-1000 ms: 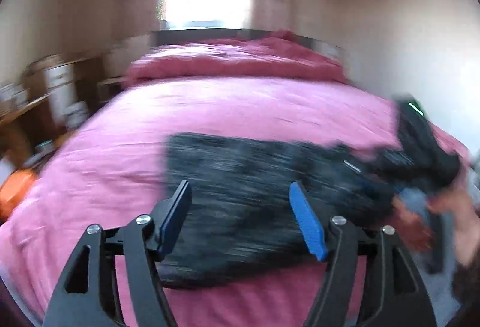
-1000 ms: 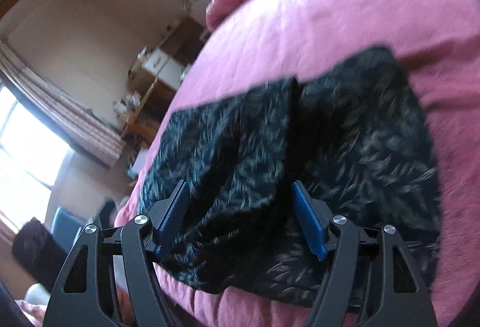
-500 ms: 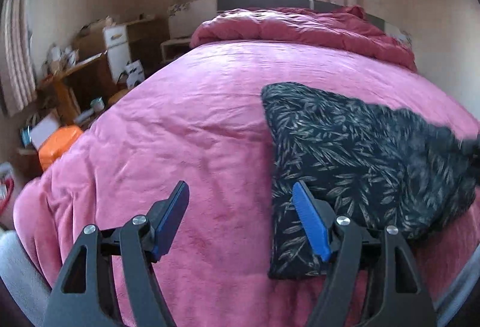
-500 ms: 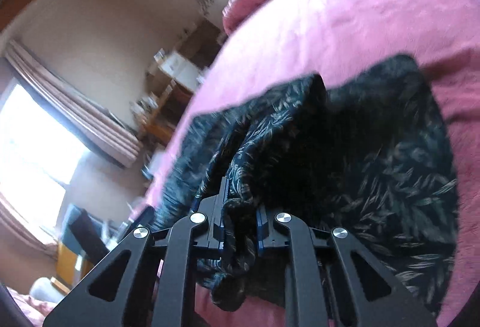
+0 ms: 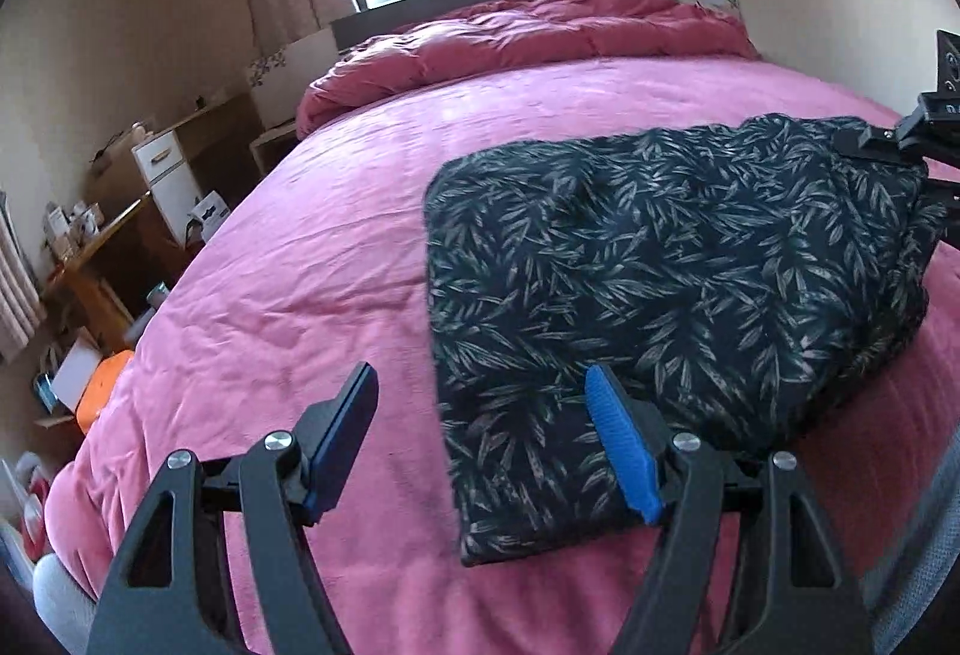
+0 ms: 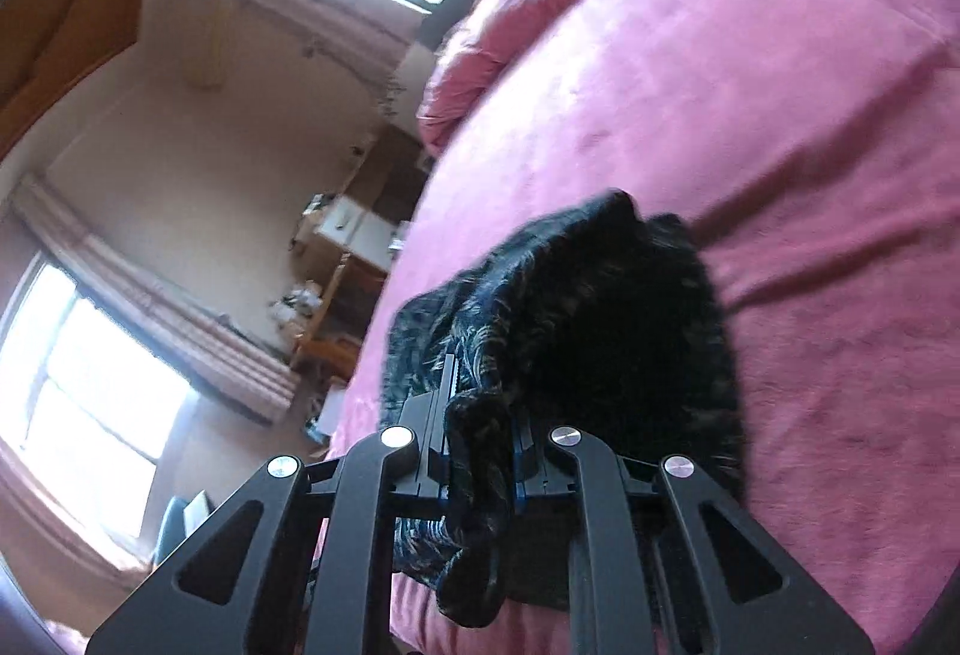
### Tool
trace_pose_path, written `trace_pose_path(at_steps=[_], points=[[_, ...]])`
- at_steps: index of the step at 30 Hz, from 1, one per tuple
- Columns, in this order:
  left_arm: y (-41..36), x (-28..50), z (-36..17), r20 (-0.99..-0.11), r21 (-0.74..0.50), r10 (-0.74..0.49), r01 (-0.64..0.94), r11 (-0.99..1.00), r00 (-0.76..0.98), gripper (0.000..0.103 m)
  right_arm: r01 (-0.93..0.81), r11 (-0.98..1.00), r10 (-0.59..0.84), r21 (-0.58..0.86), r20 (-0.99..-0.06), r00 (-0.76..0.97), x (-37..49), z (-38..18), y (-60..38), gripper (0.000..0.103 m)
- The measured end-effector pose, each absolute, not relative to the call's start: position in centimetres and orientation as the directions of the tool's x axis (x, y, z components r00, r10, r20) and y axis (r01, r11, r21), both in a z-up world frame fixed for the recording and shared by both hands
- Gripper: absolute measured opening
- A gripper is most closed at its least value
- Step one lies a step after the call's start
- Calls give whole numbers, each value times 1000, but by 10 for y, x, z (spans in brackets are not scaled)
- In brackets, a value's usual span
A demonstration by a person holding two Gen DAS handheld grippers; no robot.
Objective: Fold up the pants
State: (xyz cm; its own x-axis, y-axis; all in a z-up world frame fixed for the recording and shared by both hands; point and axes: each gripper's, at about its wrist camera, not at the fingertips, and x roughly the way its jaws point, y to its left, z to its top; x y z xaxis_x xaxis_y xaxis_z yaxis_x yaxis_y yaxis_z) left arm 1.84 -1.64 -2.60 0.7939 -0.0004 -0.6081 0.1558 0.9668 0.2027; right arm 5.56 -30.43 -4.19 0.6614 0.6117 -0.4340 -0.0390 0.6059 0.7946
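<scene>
Pants on the pink bed, one end pinched

Left wrist view: left gripper point(image 5: 483, 433) spread, empty, pants point(image 5: 660, 295) at 1 o'clock on bed point(image 5: 270, 295). Only the right wrist view shows right gripper point(image 6: 480, 451) pressed onto their bunched fabric.

Open bedspread: you have a broad bare stretch of pink plush bedspread point(image 5: 288, 259) left of the dark leaf-print folded pants point(image 5: 660, 259), free to pass over.
Between your left gripper's point(image 5: 480, 445) jaws: they stand wide apart, and the pants' near left corner lies beneath them.
Far end: a bunched red quilt point(image 5: 528, 30) blocks the head of the bed.
Left edge: a wooden desk with clutter point(image 5: 102, 247) stands close beside the bed.
Right side: your right gripper point(image 6: 480, 451), clamped on a gathered fold of the pants, occupies that end.
</scene>
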Motion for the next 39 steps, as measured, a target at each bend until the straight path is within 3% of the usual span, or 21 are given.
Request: trace_pose_path(at_steps=[4, 6, 7, 8, 10, 13, 15, 16, 17, 22, 26, 30, 33, 35, 39], points=[[-24, 24, -31, -639, 195, -3, 166, 967, 769, 72, 111, 630, 572, 768, -556, 603, 59, -68, -308, 13], [-22, 24, -32, -641, 186, -6, 163, 969, 768, 72, 120, 597, 589, 793, -536, 605, 56, -70, -312, 15], [-21, 23, -31, -639, 177, -13, 164, 971, 769, 72, 125, 583, 589, 803, -523, 616, 52, -66, -315, 25], [-18, 22, -30, -637, 165, -21, 163, 973, 770, 72, 125, 575, 591, 808, -516, 620, 48, -62, -316, 43], [-10, 19, -26, -632, 117, -53, 163, 980, 774, 74, 104, 575, 597, 811, -503, 625, 34, -51, -316, 54], [-4, 13, -23, -608, 93, -68, 156, 983, 791, 76, 81, 647, 573, 758, -554, 604, 17, -39, -308, 54], [-7, 13, -26, -610, 113, -61, 163, 980, 790, 77, 86, 696, 553, 713, -608, 570, 14, -40, -297, 36], [-11, 15, -29, -618, 133, -48, 165, 977, 785, 77, 88, 707, 547, 702, -621, 562, 15, -41, -293, 20], [-13, 15, -30, -621, 147, -36, 161, 976, 783, 77, 93, 728, 528, 680, -641, 557, 14, -41, -290, 16], [-16, 15, -30, -637, 178, -19, 171, 969, 771, 77, 81, 753, 494, 653, -643, 586, 5, -22, -295, 11], [-17, 21, -36, -677, 155, -25, 176, 972, 736, 77, 139, 802, 438, 581, -730, 525, 6, -42, -299, 11], [-16, 21, -35, -679, 153, -29, 179, 972, 733, 77, 161, 781, 449, 604, -721, 527, 5, -44, -303, 12], [-9, 25, -28, -709, 95, -57, 175, 980, 703, 78, 159, 819, 383, 551, -732, 563, -5, -27, -303, 26], [-4, 29, -22, -723, 63, -65, 159, 985, 688, 83, 155, 864, 283, 478, -718, 636, -11, -4, -300, 41], [4, 42, -10, -746, 21, -69, 127, 992, 663, 84, 108, 918, 196, 381, -673, 713, -6, 27, -294, 41]])
